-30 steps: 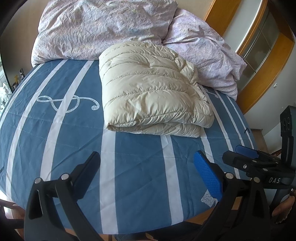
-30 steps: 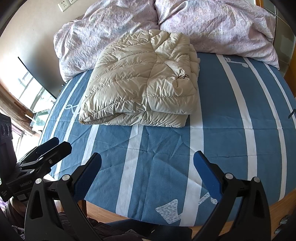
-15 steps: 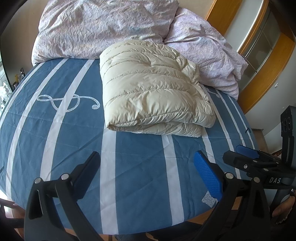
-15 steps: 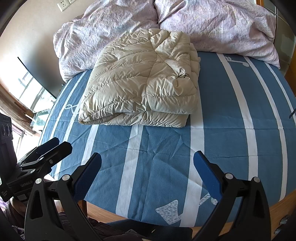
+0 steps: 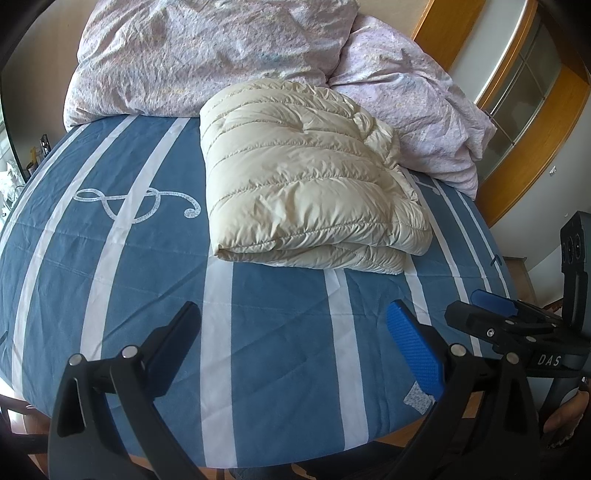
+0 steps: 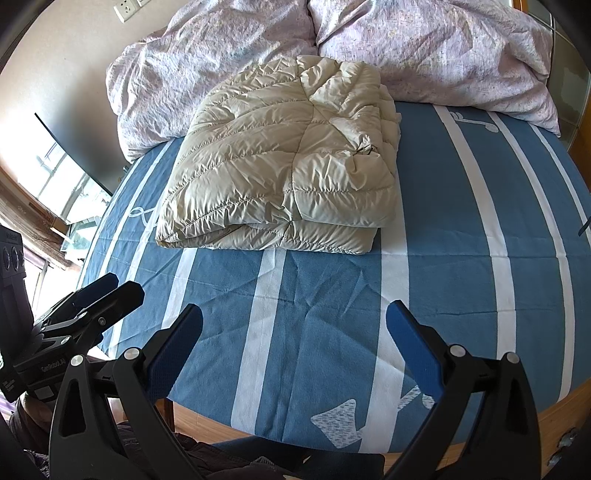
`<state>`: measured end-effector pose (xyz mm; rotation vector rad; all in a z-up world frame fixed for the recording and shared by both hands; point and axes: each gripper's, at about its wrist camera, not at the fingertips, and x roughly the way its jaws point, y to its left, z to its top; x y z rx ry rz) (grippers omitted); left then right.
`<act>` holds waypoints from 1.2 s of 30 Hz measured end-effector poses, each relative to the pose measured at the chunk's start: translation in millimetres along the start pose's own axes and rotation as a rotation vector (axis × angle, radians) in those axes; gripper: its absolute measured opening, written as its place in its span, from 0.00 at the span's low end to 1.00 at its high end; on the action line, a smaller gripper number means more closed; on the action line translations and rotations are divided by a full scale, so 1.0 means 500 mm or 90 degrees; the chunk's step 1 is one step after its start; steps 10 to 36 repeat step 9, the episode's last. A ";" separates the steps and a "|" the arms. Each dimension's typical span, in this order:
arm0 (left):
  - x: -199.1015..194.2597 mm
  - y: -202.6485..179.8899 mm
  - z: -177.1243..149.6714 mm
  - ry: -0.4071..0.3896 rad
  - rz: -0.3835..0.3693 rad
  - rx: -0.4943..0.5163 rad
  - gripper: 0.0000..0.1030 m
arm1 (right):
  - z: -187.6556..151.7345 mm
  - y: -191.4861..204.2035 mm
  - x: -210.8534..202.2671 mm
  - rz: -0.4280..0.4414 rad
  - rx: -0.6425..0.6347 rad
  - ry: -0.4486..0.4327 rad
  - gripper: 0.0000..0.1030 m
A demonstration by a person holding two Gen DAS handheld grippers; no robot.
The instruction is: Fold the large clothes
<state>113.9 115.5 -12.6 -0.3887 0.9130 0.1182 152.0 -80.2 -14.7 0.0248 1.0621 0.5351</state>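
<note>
Change: almost nothing has moved since the earlier frames; both tools hold the same pose at the near edge of the bed, and the jacket lies as it did.
Jacket: cream quilted jacket (image 5: 310, 192) (image 6: 288, 170), folded into a thick bundle, lies on the bed toward the far side, its far edge touching the duvet; its folded edge faces the near side.
Bed: blue cover with white stripes (image 5: 273, 317) (image 6: 443, 258); a white treble-clef print (image 5: 136, 201) sits left of the jacket in the left view.
Duvet: crumpled pale lilac duvet (image 5: 207, 55) (image 6: 424, 48) heaped along the far end of the bed.
Left tool: left tool (image 5: 293, 338) hangs over the near edge of the bed, jaws spread wide, gripping nothing, well apart from the jacket; it also shows at the left edge of the right view (image 6: 99, 295).
Right tool: right tool (image 6: 295, 339) hangs over the near edge too, jaws spread wide, empty, well apart from the jacket; in the left view it shows at the right edge (image 5: 491, 314), with a hand (image 5: 565, 413) below it.
Surroundings: wooden frame with glass panes (image 5: 517, 96) at far right; wall socket (image 6: 127, 7) at far left above the duvet.
</note>
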 end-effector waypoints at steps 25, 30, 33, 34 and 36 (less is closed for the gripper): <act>0.000 0.002 0.001 0.000 0.001 -0.001 0.97 | 0.003 -0.003 0.002 0.002 -0.001 0.001 0.98; 0.000 0.002 0.001 0.000 0.001 -0.001 0.97 | 0.003 -0.003 0.002 0.002 -0.001 0.001 0.98; 0.000 0.002 0.001 0.000 0.001 -0.001 0.97 | 0.003 -0.003 0.002 0.002 -0.001 0.001 0.98; 0.000 0.002 0.001 0.000 0.001 -0.001 0.97 | 0.003 -0.003 0.002 0.002 -0.001 0.001 0.98; 0.000 0.002 0.001 0.000 0.001 -0.001 0.97 | 0.003 -0.003 0.002 0.002 -0.001 0.001 0.98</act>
